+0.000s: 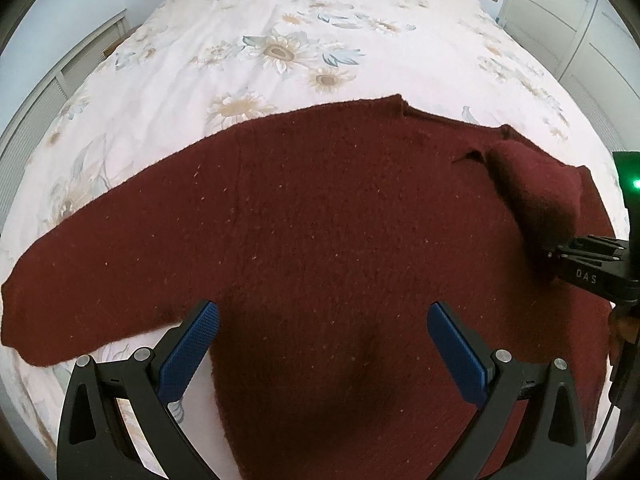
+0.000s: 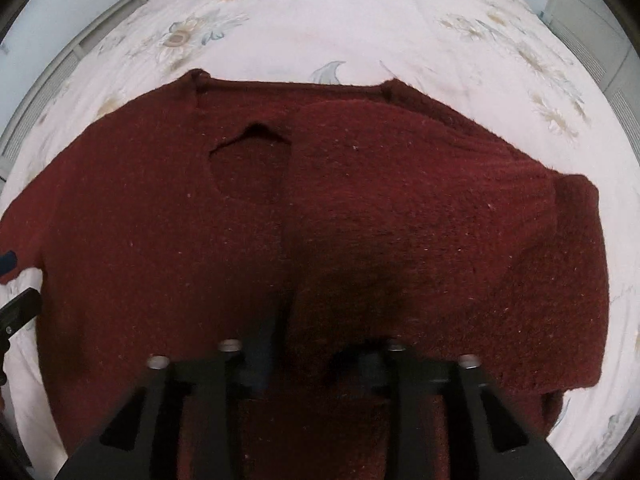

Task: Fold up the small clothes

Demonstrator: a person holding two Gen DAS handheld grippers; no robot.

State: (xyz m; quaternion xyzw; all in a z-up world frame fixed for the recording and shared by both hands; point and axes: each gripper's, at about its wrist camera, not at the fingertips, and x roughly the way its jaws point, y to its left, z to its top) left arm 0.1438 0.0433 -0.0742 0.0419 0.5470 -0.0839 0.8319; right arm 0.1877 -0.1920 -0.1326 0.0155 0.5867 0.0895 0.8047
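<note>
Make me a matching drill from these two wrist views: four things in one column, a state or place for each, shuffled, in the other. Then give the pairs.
Things:
1. left gripper
2. right gripper
3. left sleeve
4. right sleeve

States:
A. folded over the body of the maroon sweater
B. lies stretched out flat on the floral bedspread
C. open, blue pads apart above the sweater
D. shut on sweater fabric

Pairs: 1-C, 2-D, 3-B, 4-A
</note>
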